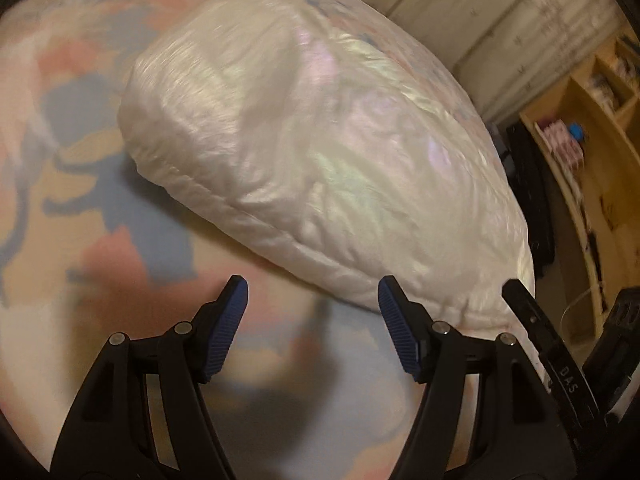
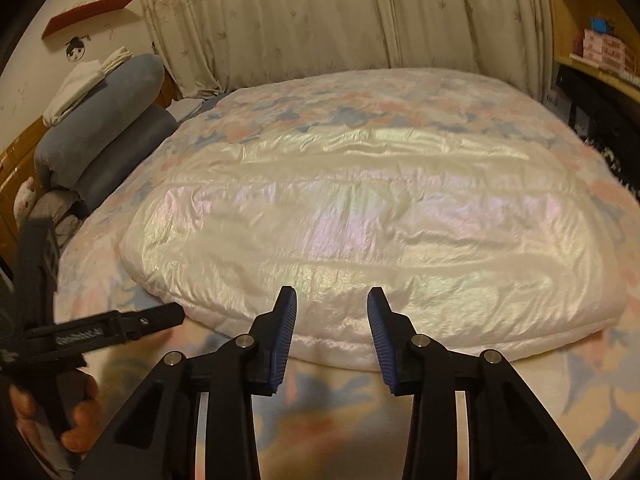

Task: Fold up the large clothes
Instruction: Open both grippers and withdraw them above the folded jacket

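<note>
A large white, shiny padded garment (image 2: pixel 360 232) lies spread flat on the bed, its near hem toward me. It also shows in the left wrist view (image 1: pixel 320 160), running diagonally. My left gripper (image 1: pixel 312 300) is open and empty, just short of the garment's near edge, over the bedspread. My right gripper (image 2: pixel 332 308) is open and empty, its fingertips at the garment's near hem. The left gripper also shows in the right wrist view (image 2: pixel 120 326), at the garment's left corner. The right gripper's finger shows at the right of the left wrist view (image 1: pixel 536 320).
The bed has a pastel pink, blue and yellow bedspread (image 2: pixel 360 408). Rolled grey bedding and white cloths (image 2: pixel 108 120) are stacked at the left. Curtains (image 2: pixel 320 20) hang behind the bed. A wooden shelf unit (image 1: pixel 592 128) stands at the right.
</note>
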Available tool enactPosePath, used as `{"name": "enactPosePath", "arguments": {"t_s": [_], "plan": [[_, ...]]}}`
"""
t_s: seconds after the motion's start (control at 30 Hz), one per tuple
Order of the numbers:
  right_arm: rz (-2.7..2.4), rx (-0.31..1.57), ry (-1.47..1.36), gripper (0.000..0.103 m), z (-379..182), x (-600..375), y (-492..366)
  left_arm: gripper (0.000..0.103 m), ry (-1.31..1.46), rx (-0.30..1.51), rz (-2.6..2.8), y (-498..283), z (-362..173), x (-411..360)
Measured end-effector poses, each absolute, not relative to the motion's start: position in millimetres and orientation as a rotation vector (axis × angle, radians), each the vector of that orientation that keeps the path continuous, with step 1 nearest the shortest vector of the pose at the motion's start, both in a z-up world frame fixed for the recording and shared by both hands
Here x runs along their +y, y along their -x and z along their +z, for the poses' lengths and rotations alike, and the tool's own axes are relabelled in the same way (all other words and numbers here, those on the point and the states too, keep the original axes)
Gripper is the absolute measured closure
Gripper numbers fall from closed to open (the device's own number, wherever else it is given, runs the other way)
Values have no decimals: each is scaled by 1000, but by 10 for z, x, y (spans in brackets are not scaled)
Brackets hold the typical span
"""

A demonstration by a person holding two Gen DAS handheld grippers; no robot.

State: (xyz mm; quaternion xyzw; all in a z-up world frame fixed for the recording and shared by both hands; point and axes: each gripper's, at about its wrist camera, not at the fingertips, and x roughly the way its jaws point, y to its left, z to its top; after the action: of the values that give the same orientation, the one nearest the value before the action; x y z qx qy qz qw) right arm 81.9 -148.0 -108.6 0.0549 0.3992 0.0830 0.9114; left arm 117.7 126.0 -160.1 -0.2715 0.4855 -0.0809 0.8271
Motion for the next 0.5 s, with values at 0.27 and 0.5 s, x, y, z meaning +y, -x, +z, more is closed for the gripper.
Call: {"name": "enactPosePath", "arguments": {"t_s": [0.27,0.5], "plan": [[159,849,-103,69,-1257,-1562,-1462,35,674,994,-158,-1489,-1883,1440],[108,817,-94,69,-1224,-1548,-2307,29,738,945,-192,-1706,-1965,1565]]}}
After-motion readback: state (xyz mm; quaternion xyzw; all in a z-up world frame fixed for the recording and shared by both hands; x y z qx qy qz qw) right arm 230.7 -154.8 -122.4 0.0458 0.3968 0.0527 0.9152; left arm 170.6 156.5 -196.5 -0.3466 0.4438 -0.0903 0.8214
